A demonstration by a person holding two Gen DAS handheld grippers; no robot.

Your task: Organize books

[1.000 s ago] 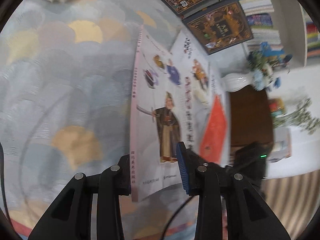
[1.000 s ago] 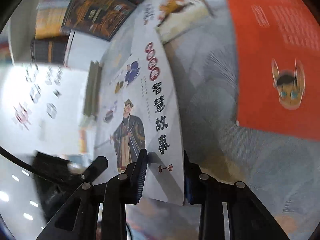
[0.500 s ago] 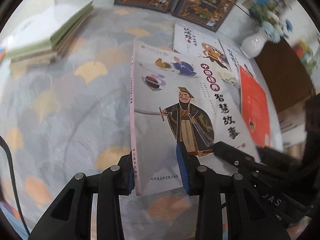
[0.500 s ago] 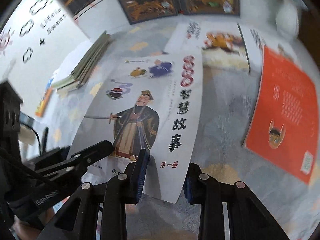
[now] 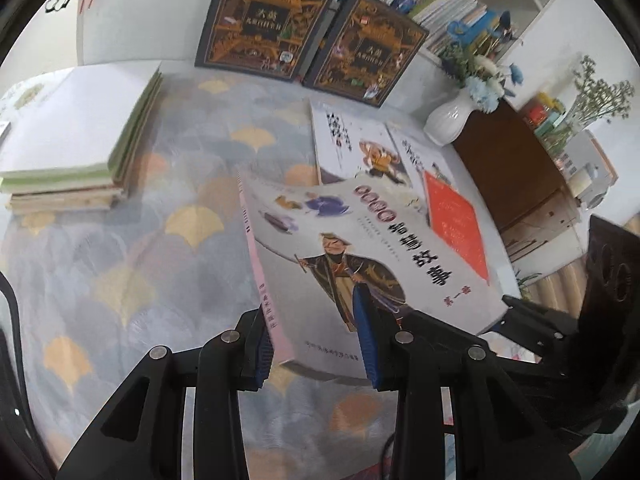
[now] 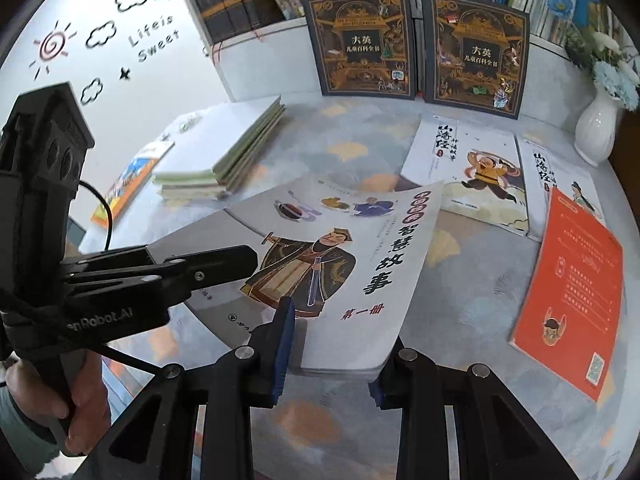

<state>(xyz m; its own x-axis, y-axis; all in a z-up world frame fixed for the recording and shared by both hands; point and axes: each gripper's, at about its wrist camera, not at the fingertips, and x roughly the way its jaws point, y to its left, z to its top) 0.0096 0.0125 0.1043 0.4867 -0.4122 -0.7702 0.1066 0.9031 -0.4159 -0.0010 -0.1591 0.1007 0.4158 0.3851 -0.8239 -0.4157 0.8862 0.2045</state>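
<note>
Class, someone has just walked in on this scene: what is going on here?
A person holds a white picture book with a robed swordsman on its cover lifted off the patterned tablecloth, left gripper clamping its spine side, right gripper its other near corner. A stack of green-edged books lies to the left.

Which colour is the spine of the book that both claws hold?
Pale pink. The held book's spine shows best in the left wrist view.

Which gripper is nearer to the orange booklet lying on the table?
Right. The right gripper holds the storybook at its corner beside the orange booklet; the left gripper holds its spine side, farther away.
</note>
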